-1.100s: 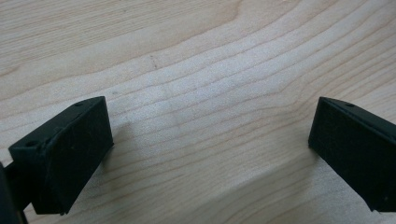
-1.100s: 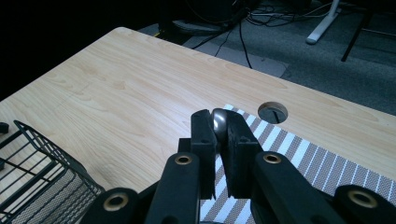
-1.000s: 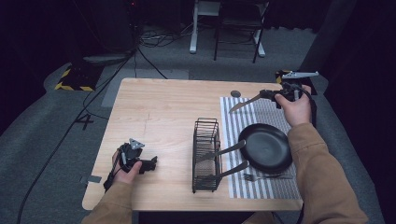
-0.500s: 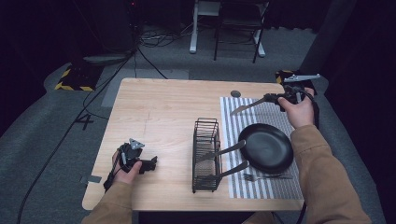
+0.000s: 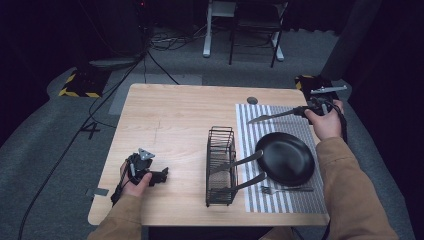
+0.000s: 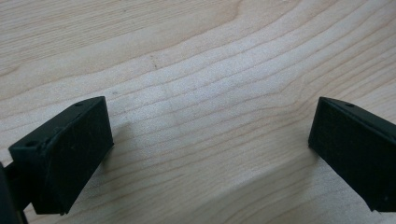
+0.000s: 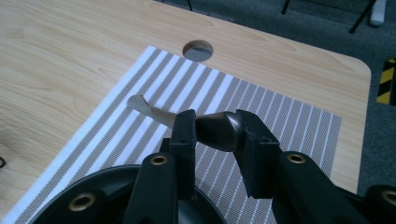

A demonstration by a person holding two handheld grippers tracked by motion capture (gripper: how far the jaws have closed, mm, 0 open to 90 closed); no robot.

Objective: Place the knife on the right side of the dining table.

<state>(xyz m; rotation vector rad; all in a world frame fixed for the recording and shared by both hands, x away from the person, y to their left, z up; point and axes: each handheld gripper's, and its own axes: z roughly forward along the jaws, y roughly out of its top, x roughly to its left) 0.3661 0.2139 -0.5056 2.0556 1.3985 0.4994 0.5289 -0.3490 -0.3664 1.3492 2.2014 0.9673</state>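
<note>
My right gripper (image 5: 306, 111) hovers at the far right of the table, shut on the dark handle of a table knife (image 5: 270, 117). In the right gripper view the jaws (image 7: 215, 129) clamp that handle and the knife's blade (image 7: 149, 110) points away over the striped mat (image 7: 280, 126), clear of it. The rim of the black frying pan (image 7: 93, 186) lies just under the jaws. My left gripper (image 5: 161, 175) rests near the front left of the wooden table (image 5: 170, 120). Its jaws (image 6: 210, 140) stand wide open, with bare wood between them.
A black wire rack (image 5: 220, 165) stands mid-table with two grey utensil handles (image 5: 245, 160) sticking out toward the black frying pan (image 5: 285, 159). A fork (image 5: 287, 189) lies on the striped mat (image 5: 250, 112) in front of the pan. A round cable hole (image 5: 252, 100) sits behind the mat.
My right gripper has drifted slightly right and toward the person, carrying the knife along. The left gripper has not moved.
</note>
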